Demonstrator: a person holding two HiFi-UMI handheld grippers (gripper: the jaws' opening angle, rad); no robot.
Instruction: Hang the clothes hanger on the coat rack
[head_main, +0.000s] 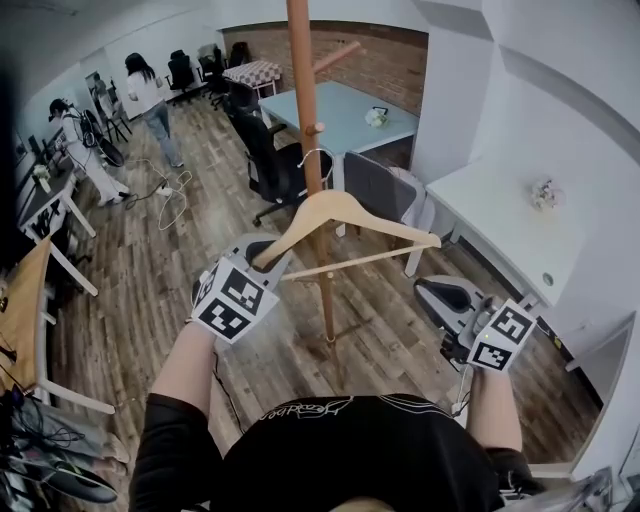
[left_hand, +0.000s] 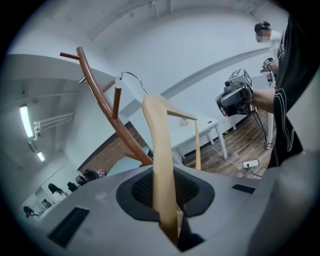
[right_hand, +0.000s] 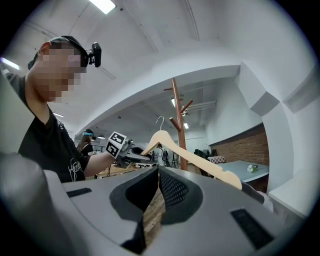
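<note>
A light wooden clothes hanger (head_main: 345, 208) with a metal hook (head_main: 315, 156) hangs in the air in front of the brown coat rack's pole (head_main: 305, 100). My left gripper (head_main: 268, 258) is shut on the hanger's left end. In the left gripper view the hanger (left_hand: 159, 130) rises from between the jaws, its hook close to the rack's pegs (left_hand: 107, 112). My right gripper (head_main: 432, 292) hovers lower right of the hanger, apart from it, with nothing in it. In the right gripper view its jaws (right_hand: 159, 171) meet at the tips, with the hanger (right_hand: 200, 161) and rack (right_hand: 176, 120) beyond.
A black office chair (head_main: 265, 160) and a grey chair (head_main: 375, 190) stand behind the rack by a light blue table (head_main: 345, 115). A white desk (head_main: 500, 230) runs along the right wall. Two people (head_main: 150, 95) stand far left. A wooden table (head_main: 20, 310) lies at left.
</note>
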